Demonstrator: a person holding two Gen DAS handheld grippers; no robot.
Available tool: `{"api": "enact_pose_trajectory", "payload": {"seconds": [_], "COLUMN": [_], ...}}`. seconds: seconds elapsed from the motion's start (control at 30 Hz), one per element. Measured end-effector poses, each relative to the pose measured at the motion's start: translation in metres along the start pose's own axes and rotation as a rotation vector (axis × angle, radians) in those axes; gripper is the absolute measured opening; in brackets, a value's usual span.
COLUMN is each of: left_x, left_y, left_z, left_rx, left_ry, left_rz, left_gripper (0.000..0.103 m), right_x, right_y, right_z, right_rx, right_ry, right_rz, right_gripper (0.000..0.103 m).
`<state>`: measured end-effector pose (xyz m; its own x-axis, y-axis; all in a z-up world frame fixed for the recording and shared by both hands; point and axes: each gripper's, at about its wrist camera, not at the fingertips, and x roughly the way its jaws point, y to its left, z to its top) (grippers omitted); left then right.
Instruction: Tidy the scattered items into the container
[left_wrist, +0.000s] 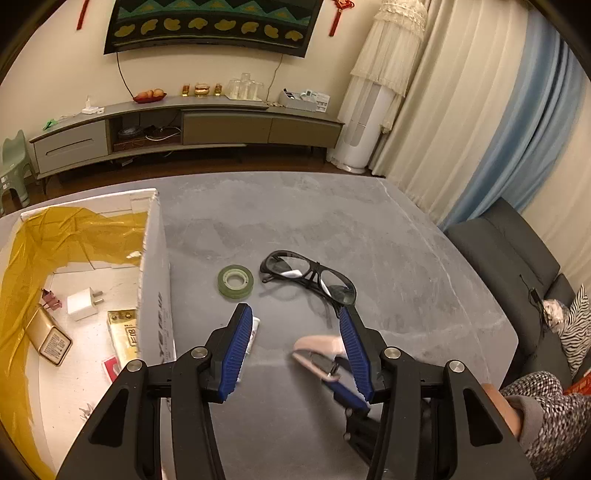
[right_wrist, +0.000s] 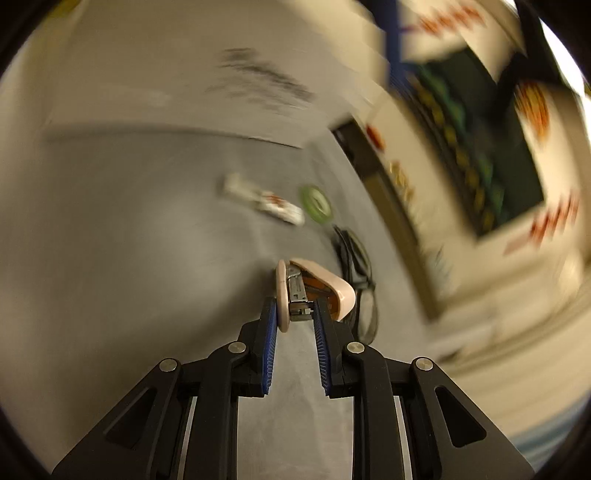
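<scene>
A cream wall (left_wrist: 55, 74) closes the far side of the room, carrying a dark hanging (left_wrist: 210, 24) patterned in green zigzags and yellow shapes, with red ornaments (left_wrist: 337, 16) dangling on either side of it. Below runs a long, low grey media cabinet (left_wrist: 184, 127) with drawers and an open shelf; small ornaments and glassware stand along its top. A pale green child's chair (left_wrist: 13, 162) sits at far left on the dark wood floor (left_wrist: 110, 179). At right, a white tower appliance (left_wrist: 364, 125) draped in lace stands beside cream and blue curtains (left_wrist: 491, 110). A grey sofa (left_wrist: 506, 258) with a zebra-striped cushion (left_wrist: 576, 325) lies near right. The grey surface (left_wrist: 332, 229) fills the middle under warm indoor light.
</scene>
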<state>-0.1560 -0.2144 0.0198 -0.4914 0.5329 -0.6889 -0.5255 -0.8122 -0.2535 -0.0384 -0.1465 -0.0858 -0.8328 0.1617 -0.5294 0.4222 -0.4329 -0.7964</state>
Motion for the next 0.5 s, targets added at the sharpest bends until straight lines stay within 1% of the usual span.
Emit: {"api": "enact_pose_trajectory", "payload": {"seconds": [0.03, 0.07, 0.1, 0.13, 0.17, 0.23, 0.27, 0.33, 0.4, 0.43, 0.47, 0.5], "left_x": [0.002, 0.004, 0.005, 0.005, 0.006, 0.005, 0.005, 0.005, 0.005, 0.006, 0.007, 0.008], "left_y": [-0.002, -0.002, -0.002, -0.002, -0.001, 0.001, 0.001, 0.001, 0.0, -0.001, -0.002, -0.003], "left_z": [-0.001, -0.001, -0.001, -0.002, -0.001, 0.0, -0.001, -0.001, -0.002, -0.002, -0.002, -0.002], "left_rx": [0.004, 0.006, 0.006, 0.004, 0.001, -0.006, -0.007, -0.007, -0.003, -0.001, 0.0, 0.003], "left_ry": [0.005, 0.009, 0.011, 0.012, 0.012, 0.008, 0.006, 0.003, 0.005, 0.007, 0.011, 0.016], "left_rz": [0.0, 0.0, 0.001, 0.002, 0.003, 0.003, 0.004, 0.004, 0.002, 0.0, -0.002, -0.005], "left_gripper": [0.051, 0.051, 0.051, 0.051, 0.051, 0.051, 0.051, 0.051, 0.051, 0.051, 0.051, 0.051], "right_x": [-0.003, -0.005, -0.007, -0.012, -0.016, -0.023, -0.024, -0.023, -0.014, -0.007, 0.003, 0.014], "right_y": [0.005, 0.007, 0.005, -0.001, -0.01, -0.032, -0.046, -0.078, -0.107, -0.122, -0.136, -0.148], "right_z": [-0.001, -0.003, -0.005, -0.008, -0.01, -0.013, -0.015, -0.024, -0.036, -0.04, -0.044, -0.048], "right_rx": [-0.033, -0.046, -0.043, -0.019, 0.02, 0.13, 0.204, 0.382, 0.546, 0.616, 0.665, 0.697], "right_ry": [-0.013, -0.019, -0.023, -0.032, -0.041, -0.053, -0.055, -0.063, -0.069, -0.068, -0.061, -0.049], "right_rz": [-0.002, 0.006, 0.019, 0.051, 0.09, 0.192, 0.262, 0.418, 0.542, 0.58, 0.588, 0.577], "right_gripper": [0.021, 0.027, 0.03, 0.035, 0.038, 0.038, 0.038, 0.038, 0.038, 0.04, 0.044, 0.046]}}
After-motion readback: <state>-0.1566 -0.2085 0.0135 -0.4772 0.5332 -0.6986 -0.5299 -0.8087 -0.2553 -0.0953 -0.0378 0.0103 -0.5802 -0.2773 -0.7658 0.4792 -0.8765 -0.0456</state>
